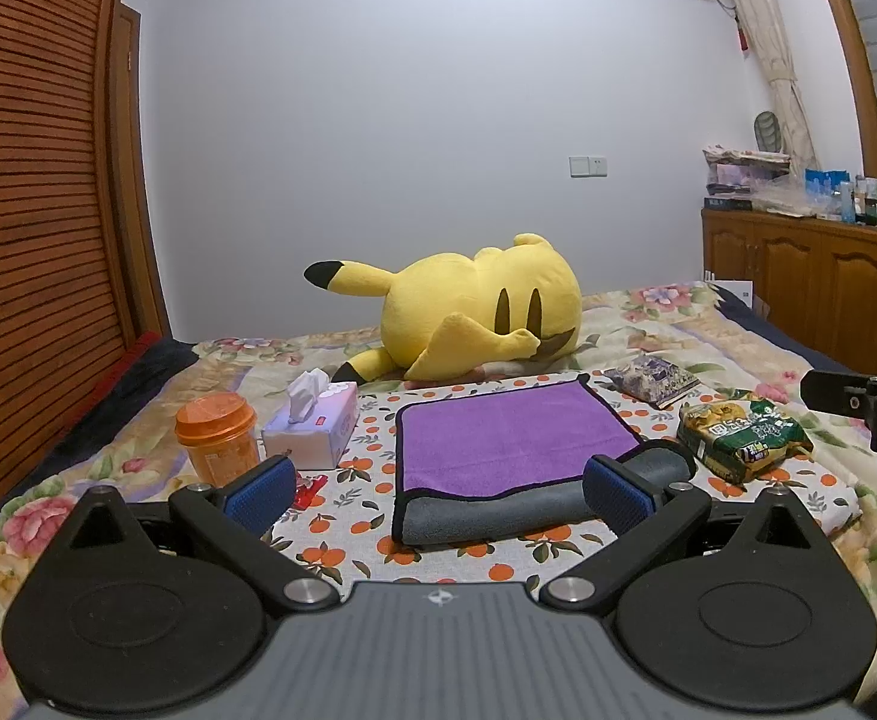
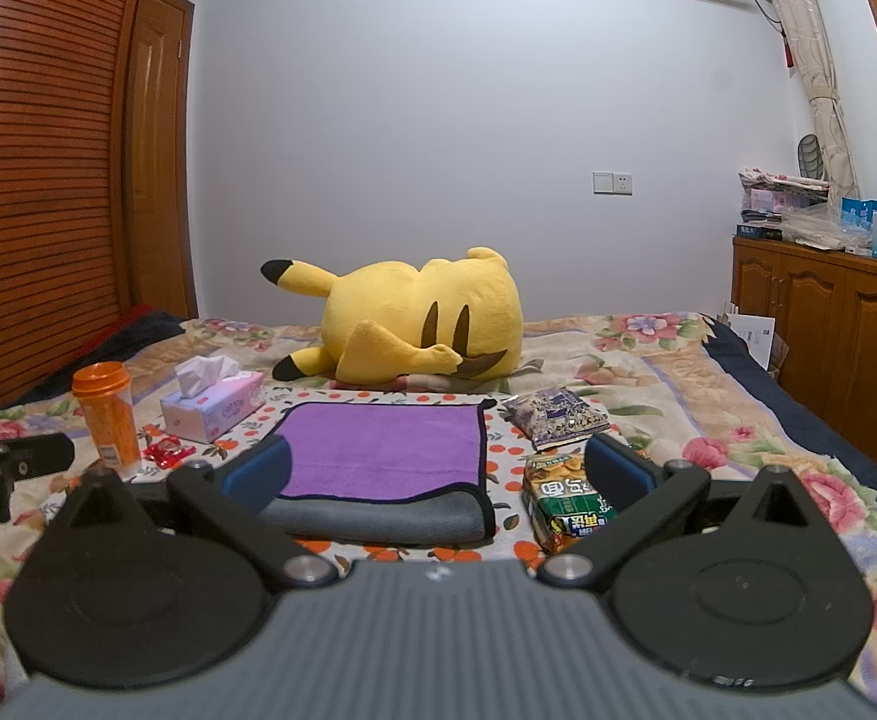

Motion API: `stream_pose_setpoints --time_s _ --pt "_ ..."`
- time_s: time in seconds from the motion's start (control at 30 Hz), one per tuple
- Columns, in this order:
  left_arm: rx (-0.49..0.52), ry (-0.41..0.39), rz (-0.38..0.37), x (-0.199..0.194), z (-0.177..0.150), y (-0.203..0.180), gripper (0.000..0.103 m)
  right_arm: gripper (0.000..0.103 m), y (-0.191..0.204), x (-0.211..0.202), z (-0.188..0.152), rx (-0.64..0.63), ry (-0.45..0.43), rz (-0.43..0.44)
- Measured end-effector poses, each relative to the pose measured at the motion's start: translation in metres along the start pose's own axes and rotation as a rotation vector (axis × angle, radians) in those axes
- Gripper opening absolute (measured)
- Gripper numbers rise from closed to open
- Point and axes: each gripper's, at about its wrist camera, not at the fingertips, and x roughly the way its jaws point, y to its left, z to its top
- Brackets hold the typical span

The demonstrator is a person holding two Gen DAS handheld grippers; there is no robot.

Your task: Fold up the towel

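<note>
A purple microfibre towel with grey underside and black trim (image 1: 510,438) lies folded on an orange-print cloth (image 1: 354,504) spread over a floral bed (image 1: 648,312), as the left gripper (image 1: 438,489) and right gripper (image 2: 438,474) hover before it, both spread wide and empty.

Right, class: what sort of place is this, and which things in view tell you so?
Most likely a home bedroom: the towel lies on a bed under a floral bedspread, a yellow plush toy rests behind it, and a wooden cabinet holds toiletries.
</note>
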Motion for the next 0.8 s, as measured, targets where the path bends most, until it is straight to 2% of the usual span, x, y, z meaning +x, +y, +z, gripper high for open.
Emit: stream_pose_setpoints --time_s 0.8 --pt "0.005 0.006 0.0 0.0005 -0.0005 0.0017 0.103 0.103 -0.0028 0.0008 -0.003 0.0 0.0 0.001"
